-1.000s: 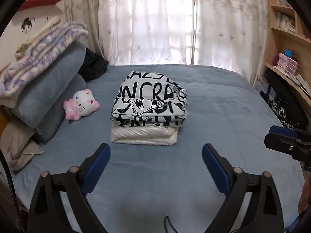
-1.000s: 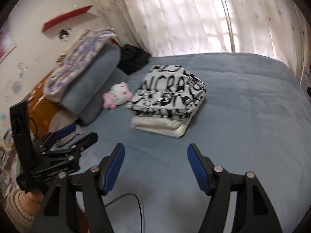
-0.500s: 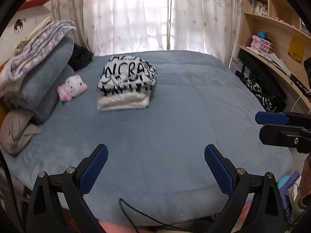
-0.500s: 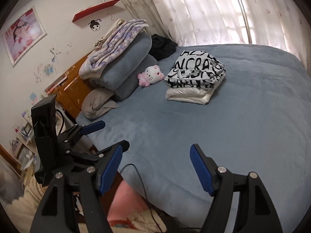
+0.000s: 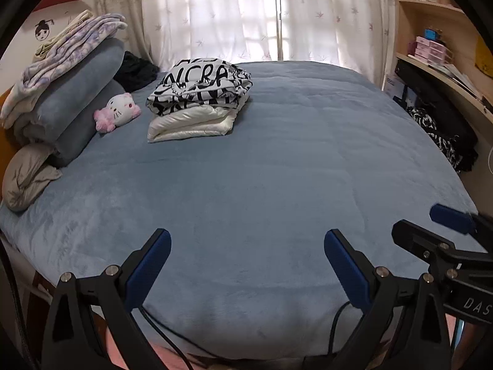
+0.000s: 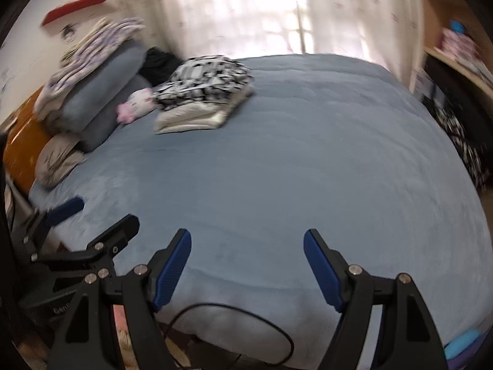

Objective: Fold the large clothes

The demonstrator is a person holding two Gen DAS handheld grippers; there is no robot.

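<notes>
A folded black-and-white printed garment (image 5: 200,88) lies on top of a folded white garment (image 5: 191,123), far back on the left of the blue bed (image 5: 277,169). My left gripper (image 5: 245,237) hangs open over the bed's near edge with nothing between its blue pads. My right gripper (image 6: 247,236) is also open and empty, over the same near edge. Each gripper shows in the other's view: the right gripper (image 5: 416,219) at the right, the left gripper (image 6: 106,211) at the lower left. The right wrist view is blurred by motion; the folded stack (image 6: 203,92) is still recognisable there.
Rolled blue bedding with a patterned blanket (image 5: 67,92), a grey pillow (image 5: 27,178) and a pink-and-white plush toy (image 5: 117,115) line the bed's left side. A dark garment (image 5: 135,69) lies behind them. Another black-and-white cloth (image 5: 437,132) hangs beside the shelves (image 5: 443,61) on the right.
Both grippers have drawn back from the folded stack to the bed's near edge and sunk lower. The stack now sits much farther off. Both stay open and empty.
</notes>
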